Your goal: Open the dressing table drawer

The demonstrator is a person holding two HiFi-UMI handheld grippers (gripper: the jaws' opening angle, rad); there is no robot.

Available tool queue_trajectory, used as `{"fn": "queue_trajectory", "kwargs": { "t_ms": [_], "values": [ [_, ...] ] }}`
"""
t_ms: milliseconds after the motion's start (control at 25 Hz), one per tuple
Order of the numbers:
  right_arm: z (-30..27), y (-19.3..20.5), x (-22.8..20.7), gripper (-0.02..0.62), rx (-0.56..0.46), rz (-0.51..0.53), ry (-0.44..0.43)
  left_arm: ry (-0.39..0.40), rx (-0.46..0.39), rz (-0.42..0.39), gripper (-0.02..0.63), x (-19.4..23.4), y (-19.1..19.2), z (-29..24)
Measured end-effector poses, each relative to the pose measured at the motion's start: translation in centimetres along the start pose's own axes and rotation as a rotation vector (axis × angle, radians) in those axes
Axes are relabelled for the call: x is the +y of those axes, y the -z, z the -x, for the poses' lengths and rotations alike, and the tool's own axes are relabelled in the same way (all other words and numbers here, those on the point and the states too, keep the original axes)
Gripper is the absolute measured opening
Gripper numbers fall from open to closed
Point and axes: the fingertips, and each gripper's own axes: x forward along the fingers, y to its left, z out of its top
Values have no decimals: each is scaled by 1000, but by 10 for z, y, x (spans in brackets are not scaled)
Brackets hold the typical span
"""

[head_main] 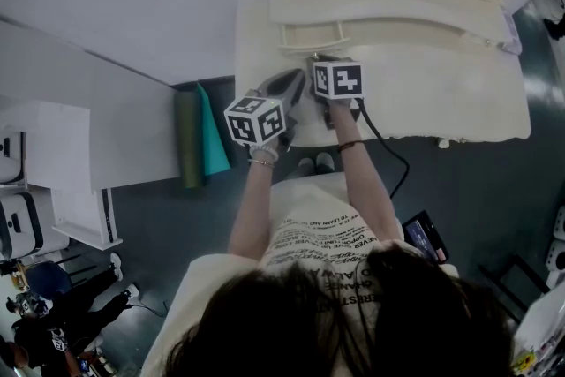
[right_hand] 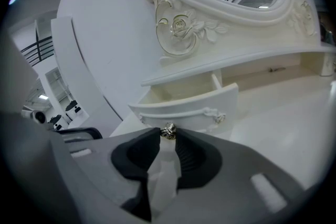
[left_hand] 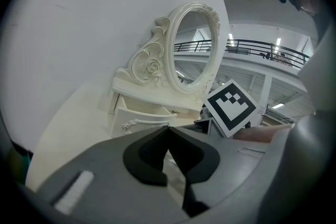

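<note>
The cream dressing table (head_main: 441, 93) has a small curved drawer (right_hand: 184, 99) under its mirror shelf, and the drawer stands pulled out with its inside showing. My right gripper (right_hand: 168, 135) is shut on the drawer's small metal knob (right_hand: 168, 131), which sits pinched between the jaw tips. From the head view the right gripper (head_main: 316, 59) is at the drawer front (head_main: 311, 38). My left gripper (left_hand: 168, 131) is shut with nothing in it, its tips touching. It hovers over the tabletop just left of the right one (head_main: 296, 86). The open drawer (left_hand: 140, 115) shows ahead of it.
An oval mirror (left_hand: 191, 47) in a carved frame stands behind the drawer. Green and teal rolls (head_main: 199, 137) lean at the table's left side. A black cable (head_main: 388, 156) runs from the right gripper. White panels (head_main: 79, 128) and shelving stand left. A phone (head_main: 426, 236) lies low right.
</note>
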Motion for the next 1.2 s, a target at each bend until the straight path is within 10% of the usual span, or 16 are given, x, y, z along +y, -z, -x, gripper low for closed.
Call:
{"fn": "queue_trajectory", "kwargs": {
  "t_ms": [1200],
  "values": [
    [24,2,5,101,-72,85,-56,18,-8,12,-2,-7,6,2]
  ]
}}
